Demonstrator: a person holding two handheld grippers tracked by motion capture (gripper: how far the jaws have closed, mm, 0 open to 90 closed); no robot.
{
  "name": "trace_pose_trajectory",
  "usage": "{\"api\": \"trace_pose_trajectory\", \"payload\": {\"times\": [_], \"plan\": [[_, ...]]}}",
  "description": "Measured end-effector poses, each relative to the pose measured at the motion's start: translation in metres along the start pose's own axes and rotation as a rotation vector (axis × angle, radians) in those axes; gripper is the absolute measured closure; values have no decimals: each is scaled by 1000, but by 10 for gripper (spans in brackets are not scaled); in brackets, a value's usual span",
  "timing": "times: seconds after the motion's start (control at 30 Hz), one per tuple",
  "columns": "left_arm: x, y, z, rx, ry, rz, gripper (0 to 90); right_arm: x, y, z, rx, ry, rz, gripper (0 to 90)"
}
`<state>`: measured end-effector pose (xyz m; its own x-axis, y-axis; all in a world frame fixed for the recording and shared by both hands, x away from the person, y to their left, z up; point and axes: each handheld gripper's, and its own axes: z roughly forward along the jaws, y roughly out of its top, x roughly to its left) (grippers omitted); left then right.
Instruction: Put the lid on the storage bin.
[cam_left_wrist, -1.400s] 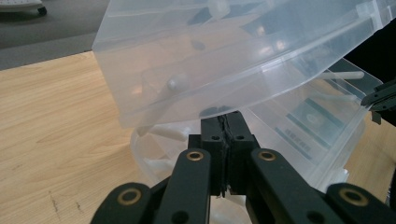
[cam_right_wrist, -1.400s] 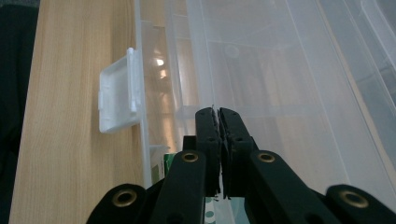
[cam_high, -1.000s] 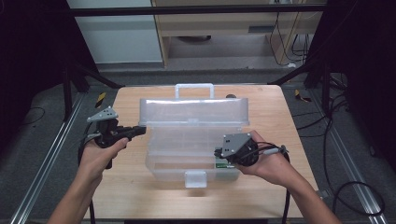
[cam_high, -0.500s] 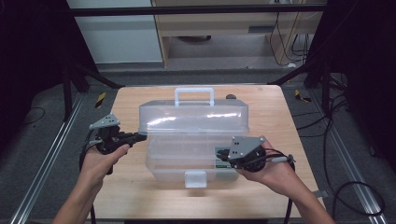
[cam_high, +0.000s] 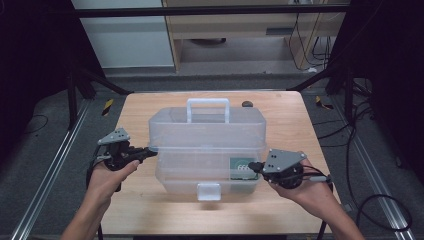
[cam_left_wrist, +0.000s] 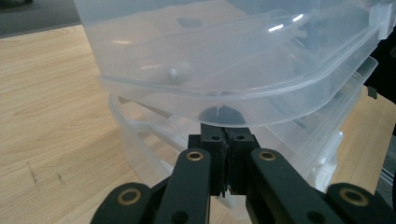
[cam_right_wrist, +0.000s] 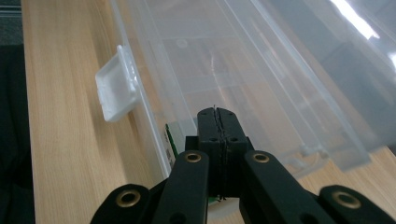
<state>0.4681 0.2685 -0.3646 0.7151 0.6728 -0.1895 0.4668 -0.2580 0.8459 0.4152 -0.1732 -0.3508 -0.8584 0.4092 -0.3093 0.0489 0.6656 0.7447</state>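
1. Clear box sitting mid tabletop, lid now lifted a bit more than before.
2. Left claw pressed together, tip under lid edge.
3. Right claw pressed together, touching the box side.
4. Probably opening the box.

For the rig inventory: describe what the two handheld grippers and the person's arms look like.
Both are black two-jaw tools. The left gripper and the right gripper each carry a grey three-cornered plate on top and trail a black cable. In the gripper views, the jaw linkages are flat black bars joined with brass-coloured rivets, ending in blocky black tips. The forearms are bare; no sleeves or gloves show.
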Motion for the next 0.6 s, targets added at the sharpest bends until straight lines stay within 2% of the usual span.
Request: {"api": "trace_pose_trajectory", "payload": {"times": [0.23,0.6], "plan": [[-2,-4,0,13,8,22,886,-5,-10,-12,-8,-34,24,900],[-4,-9,-2,22,16,45,887,-11,-27,-26,10,-84,58,900]]}}
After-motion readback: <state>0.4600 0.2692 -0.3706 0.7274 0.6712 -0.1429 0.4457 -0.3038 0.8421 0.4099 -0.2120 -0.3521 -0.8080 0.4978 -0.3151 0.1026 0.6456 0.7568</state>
